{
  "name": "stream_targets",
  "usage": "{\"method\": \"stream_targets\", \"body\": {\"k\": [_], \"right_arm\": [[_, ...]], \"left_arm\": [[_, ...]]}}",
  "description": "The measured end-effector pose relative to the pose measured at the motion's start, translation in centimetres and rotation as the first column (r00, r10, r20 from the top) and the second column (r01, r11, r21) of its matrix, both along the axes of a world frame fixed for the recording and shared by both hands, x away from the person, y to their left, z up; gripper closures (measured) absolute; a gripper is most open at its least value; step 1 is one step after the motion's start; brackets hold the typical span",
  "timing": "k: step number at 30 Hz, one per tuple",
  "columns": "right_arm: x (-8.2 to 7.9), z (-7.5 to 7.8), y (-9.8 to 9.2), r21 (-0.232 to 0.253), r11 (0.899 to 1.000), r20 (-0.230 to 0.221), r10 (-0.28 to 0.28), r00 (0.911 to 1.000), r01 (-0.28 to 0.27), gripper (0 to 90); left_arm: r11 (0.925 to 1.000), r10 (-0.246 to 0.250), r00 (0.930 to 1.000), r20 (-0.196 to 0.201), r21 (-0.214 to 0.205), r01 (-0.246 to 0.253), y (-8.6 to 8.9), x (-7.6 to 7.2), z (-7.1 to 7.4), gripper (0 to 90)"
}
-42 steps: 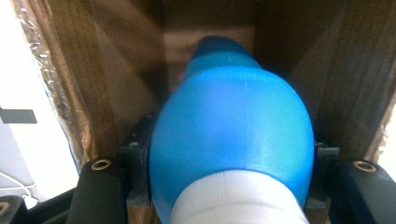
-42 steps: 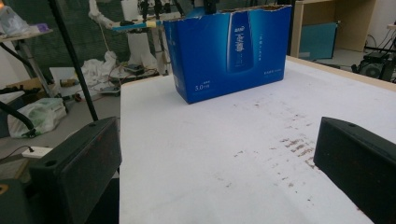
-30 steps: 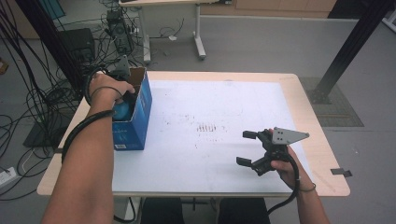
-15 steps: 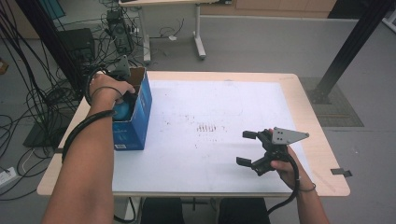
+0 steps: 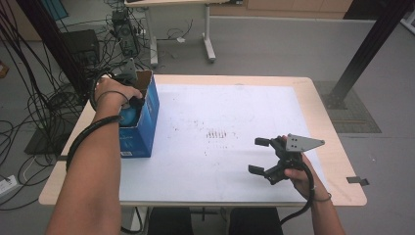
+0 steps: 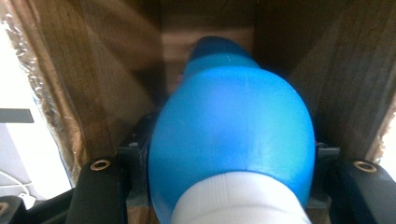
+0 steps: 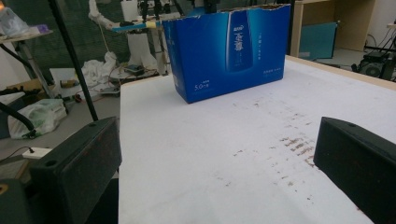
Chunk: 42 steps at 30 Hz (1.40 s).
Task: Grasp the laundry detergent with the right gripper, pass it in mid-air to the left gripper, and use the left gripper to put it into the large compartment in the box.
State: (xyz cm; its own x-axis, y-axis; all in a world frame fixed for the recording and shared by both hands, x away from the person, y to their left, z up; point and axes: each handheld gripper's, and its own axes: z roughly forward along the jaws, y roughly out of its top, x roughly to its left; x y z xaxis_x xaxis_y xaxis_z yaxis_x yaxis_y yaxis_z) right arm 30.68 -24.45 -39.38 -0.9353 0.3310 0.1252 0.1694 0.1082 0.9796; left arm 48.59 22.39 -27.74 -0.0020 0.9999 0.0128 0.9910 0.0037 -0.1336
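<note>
Your left gripper (image 5: 131,100) is plunged into the open top of the blue carton (image 5: 142,127), which stands upright at the left edge of the table (image 5: 323,98), and its jaws are clamped tight on a blue bottle (image 6: 231,135). In the left gripper view the bottle's rounded blue body bulges between the two black jaws, its white cap (image 6: 238,198) sits nearest the camera, and its far end points deeper into the carton, whose brown cardboard walls close in on both sides. So the bottle is inside the carton, gripped across its body; how far down it reaches cannot be told from here. Your left hand (image 5: 113,90) sits right over the carton's opening, with the gripper's cable looping back along your forearm. Your right gripper (image 5: 259,155) is well apart from the carton, out toward the opposite side of the table and nearer to you, held just above the white sheet (image 5: 220,98) that covers the tabletop. Its jaws stand wide apart with nothing between them, and they point back toward the carton: the right gripper view looks across the sheet at the carton's printed blue face. A patch of small brown marks (image 5: 220,133) on the sheet lies between the carton and your right gripper.
</note>
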Motion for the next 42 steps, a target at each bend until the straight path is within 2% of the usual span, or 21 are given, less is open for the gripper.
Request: {"method": "stream_targets", "body": {"k": [8, 19, 29, 32, 34, 42], "right_arm": [[0.0, -0.3, -0.1, -0.001, 1.000, -0.004, -0.001, 1.0000, 0.001, 0.8], [0.2, -0.2, 0.1, -0.005, 1.000, -0.006, 0.001, 1.0000, -0.001, 0.8], [0.1, 0.0, 0.1, -0.008, 1.000, -0.004, 0.001, 1.0000, -0.001, 0.8], [0.0, 0.1, 0.0, -0.006, 1.000, -0.004, 0.000, 1.0000, 0.000, 0.8], [-0.1, 0.1, 0.0, -0.002, 1.000, -0.003, -0.001, 1.0000, 0.001, 0.8], [-0.5, 0.3, -0.2, -0.006, 1.000, -0.001, -0.007, 1.0000, 0.007, 0.8]], "left_arm": [[0.9994, 0.017, 0.9999, 0.003, -0.029, -0.016, 0.3, 0.0, -0.2, 36.4], [0.9997, 0.009, 1.0000, -0.003, -0.024, -0.009, 0.2, 0.1, 0.1, 34.6], [0.9998, 0.007, 0.9998, 0.019, -0.017, -0.007, 0.1, -0.1, 1.7, 34.3], [0.9997, 0.007, 0.9997, 0.024, -0.022, -0.006, 0.1, -0.1, 2.1, 34.1], [0.9990, 0.010, 0.9996, 0.027, -0.043, -0.009, 0.0, -0.2, 2.2, 32.6], [0.9999, 0.002, 0.9991, 0.043, -0.013, -0.001, -0.5, -0.2, 3.5, 32.9]]}}
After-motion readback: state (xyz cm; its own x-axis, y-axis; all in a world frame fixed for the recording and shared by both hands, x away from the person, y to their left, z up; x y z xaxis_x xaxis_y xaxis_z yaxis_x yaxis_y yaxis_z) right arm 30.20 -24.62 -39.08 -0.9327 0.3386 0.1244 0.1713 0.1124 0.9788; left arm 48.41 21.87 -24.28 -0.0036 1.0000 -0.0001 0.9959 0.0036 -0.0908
